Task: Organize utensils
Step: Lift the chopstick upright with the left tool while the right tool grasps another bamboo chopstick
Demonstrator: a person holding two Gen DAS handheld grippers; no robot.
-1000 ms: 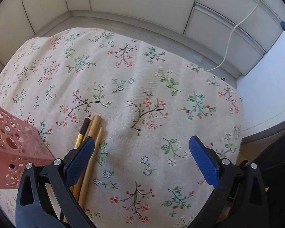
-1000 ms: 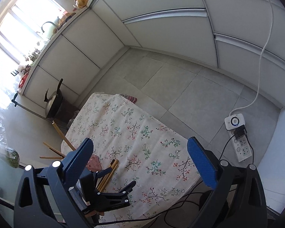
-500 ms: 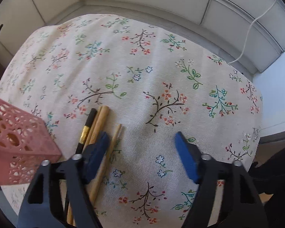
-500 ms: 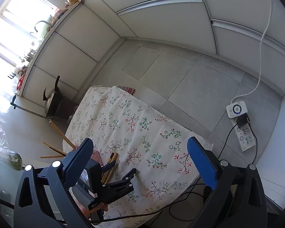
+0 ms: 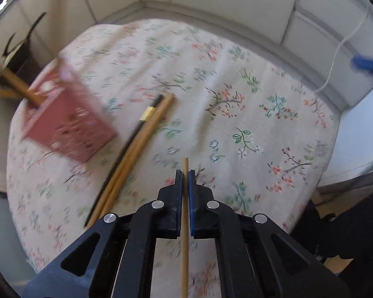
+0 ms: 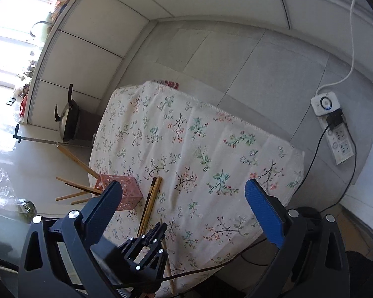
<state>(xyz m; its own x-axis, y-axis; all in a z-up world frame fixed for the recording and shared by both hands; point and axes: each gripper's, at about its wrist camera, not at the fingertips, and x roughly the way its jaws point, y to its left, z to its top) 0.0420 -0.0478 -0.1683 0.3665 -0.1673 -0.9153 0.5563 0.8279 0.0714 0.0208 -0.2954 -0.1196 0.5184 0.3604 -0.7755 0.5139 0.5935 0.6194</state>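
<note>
My left gripper (image 5: pixel 185 173) is shut on a thin wooden chopstick (image 5: pixel 184 223) and holds it above the floral tablecloth (image 5: pixel 236 114). Its tip pokes out past the fingertips. Three more sticks (image 5: pixel 139 136), two wooden and one black with a gold band, lie together on the cloth to the left. A pink perforated basket (image 5: pixel 67 121) stands further left with several wooden utensils (image 5: pixel 15 82) sticking out. My right gripper (image 6: pixel 184 196) is open and empty, high above the table. It looks down on the left gripper (image 6: pixel 159 231), the sticks (image 6: pixel 150 198) and the basket (image 6: pixel 126 193).
The table's right edge (image 6: pixel 296 173) drops to a tiled floor with a power strip (image 6: pixel 335 134) and cables. A pot (image 6: pixel 67 121) stands on the floor past the table's left side. White cabinets (image 5: pixel 211 0) lie behind.
My left gripper has closed on one wooden chopstick and lifted it off the cloth, pulling back. The right gripper has dropped a little closer to the table.
</note>
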